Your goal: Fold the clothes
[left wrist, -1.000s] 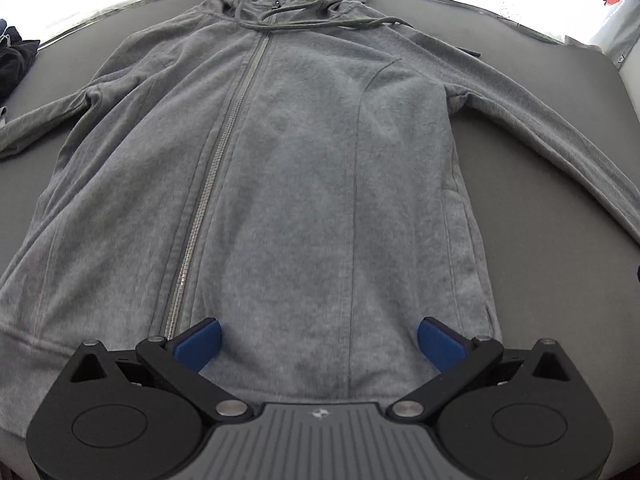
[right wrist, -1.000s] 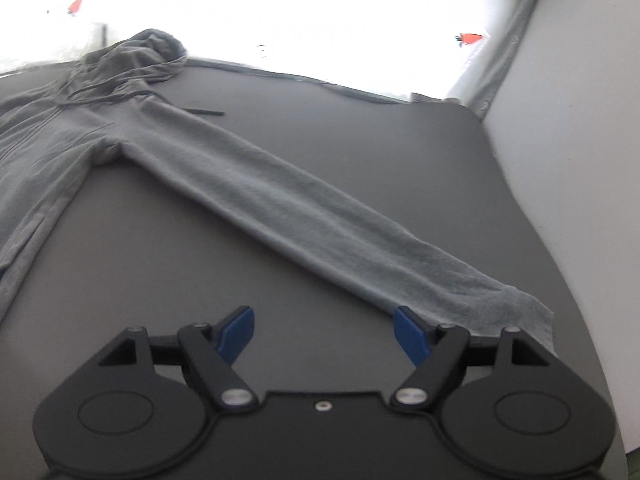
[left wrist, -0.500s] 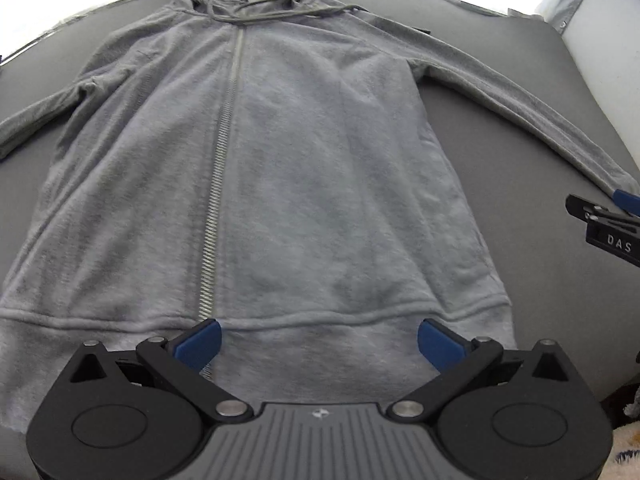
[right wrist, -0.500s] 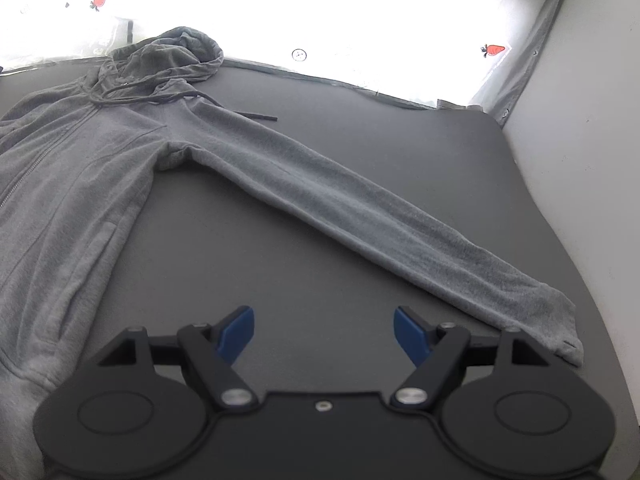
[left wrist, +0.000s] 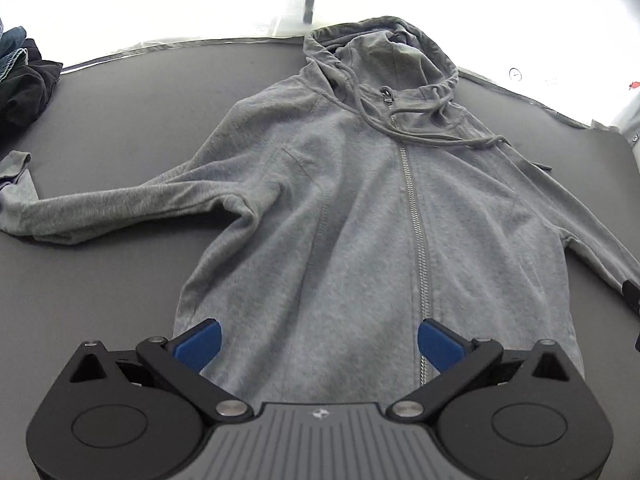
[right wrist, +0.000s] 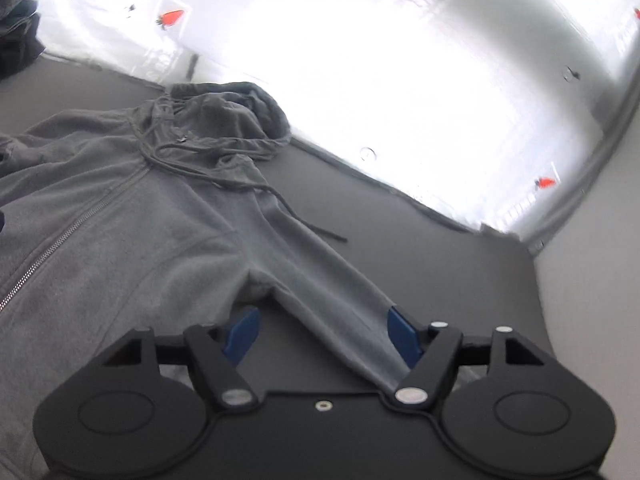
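A grey zip-up hoodie (left wrist: 360, 220) lies flat and face up on a dark grey table (left wrist: 120, 120), hood toward the far edge. Its left sleeve (left wrist: 100, 208) stretches out to the left. My left gripper (left wrist: 318, 344) is open above the hoodie's lower front, left of the zipper (left wrist: 414, 216). In the right wrist view the hoodie (right wrist: 120, 232) fills the left, and its right sleeve (right wrist: 320, 280) runs down between the blue pads of my right gripper (right wrist: 322, 334), which is open near the armpit. The view is blurred.
A pile of dark clothes (left wrist: 22, 84) sits at the table's far left corner. A bright white backdrop (right wrist: 400, 80) with small strawberry marks rises behind the table. A pale wall (right wrist: 600, 280) borders the table's right side.
Both grippers have moved forward and up over the hoodie. The left one swung left, so the left sleeve now shows. The right one went from the sleeve's cuff toward the armpit.
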Demonstrator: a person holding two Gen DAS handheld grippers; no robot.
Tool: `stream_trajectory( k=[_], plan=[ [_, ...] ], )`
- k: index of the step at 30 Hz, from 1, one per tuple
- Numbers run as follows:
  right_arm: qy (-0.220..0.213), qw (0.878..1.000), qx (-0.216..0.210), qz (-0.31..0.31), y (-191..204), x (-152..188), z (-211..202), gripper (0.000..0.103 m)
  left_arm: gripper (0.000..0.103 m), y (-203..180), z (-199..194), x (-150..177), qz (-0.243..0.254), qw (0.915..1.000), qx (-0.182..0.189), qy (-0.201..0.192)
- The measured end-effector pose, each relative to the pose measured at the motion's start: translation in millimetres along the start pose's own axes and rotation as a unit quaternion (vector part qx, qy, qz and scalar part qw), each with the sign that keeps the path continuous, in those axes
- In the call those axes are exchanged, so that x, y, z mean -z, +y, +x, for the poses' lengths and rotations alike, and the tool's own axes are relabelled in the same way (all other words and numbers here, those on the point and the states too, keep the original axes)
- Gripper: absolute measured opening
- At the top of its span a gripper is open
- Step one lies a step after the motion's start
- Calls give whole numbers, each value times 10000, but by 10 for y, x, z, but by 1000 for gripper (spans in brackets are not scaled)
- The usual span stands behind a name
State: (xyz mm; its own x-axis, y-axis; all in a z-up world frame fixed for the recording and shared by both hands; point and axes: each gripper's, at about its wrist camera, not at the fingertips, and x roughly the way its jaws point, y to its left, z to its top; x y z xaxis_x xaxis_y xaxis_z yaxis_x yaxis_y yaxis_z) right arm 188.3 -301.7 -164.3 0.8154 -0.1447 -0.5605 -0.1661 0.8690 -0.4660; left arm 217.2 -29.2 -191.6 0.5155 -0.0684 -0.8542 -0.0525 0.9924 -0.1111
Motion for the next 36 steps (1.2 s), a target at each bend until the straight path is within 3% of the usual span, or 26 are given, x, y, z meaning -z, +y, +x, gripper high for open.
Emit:
stream_trajectory(
  k=[6,10,15,17,18,20,22,23,24,25,29,32,34,36],
  plan=[
    [-102,9969,-563,-544,322,-622,672,51,103,5,179,-73,211,9996,-118,117],
    [-48,9915,-968,-871,493,-932,1112,33,103,4,295,-115,354,9990,-199,197],
    [-245,9756,-1219,-1811,757,-1095,1491,31,103,3,441,-167,531,9977,-301,297],
    [-274,9668,-1540,-2020,804,-1140,1572,34,103,0,480,-184,580,9972,-326,331],
    [-255,9622,-1710,-2106,837,-1164,1623,41,103,-3,487,-191,587,9971,-328,344],
    [-324,9593,-1844,-2113,869,-1189,1680,42,103,-7,489,-192,597,9971,-326,350],
    [-275,9612,-1986,-1897,850,-1246,1748,35,103,-9,490,-191,603,9970,-326,350],
    [-148,9626,-2140,-1657,820,-1282,1789,28,103,-10,489,-189,603,9970,-328,345],
    [8,9638,-2298,-1350,782,-1311,1826,15,103,-12,489,-186,601,9971,-330,341],
    [159,9642,-2435,-1034,744,-1336,1862,10,103,-13,489,-184,600,9971,-331,334],
    [521,9662,-2514,-238,646,-1346,1832,5,103,-11,484,-171,592,9972,-337,300],
    [468,9591,-2775,312,525,-1370,1586,5,103,-5,477,-157,577,9974,-342,255],
    [465,9414,-3176,1039,377,-1393,1374,5,103,-3,477,-149,563,9976,-348,220],
    [543,9050,-3729,1976,212,-1365,1239,5,103,-1,477,-146,549,9977,-354,199]
  ],
)
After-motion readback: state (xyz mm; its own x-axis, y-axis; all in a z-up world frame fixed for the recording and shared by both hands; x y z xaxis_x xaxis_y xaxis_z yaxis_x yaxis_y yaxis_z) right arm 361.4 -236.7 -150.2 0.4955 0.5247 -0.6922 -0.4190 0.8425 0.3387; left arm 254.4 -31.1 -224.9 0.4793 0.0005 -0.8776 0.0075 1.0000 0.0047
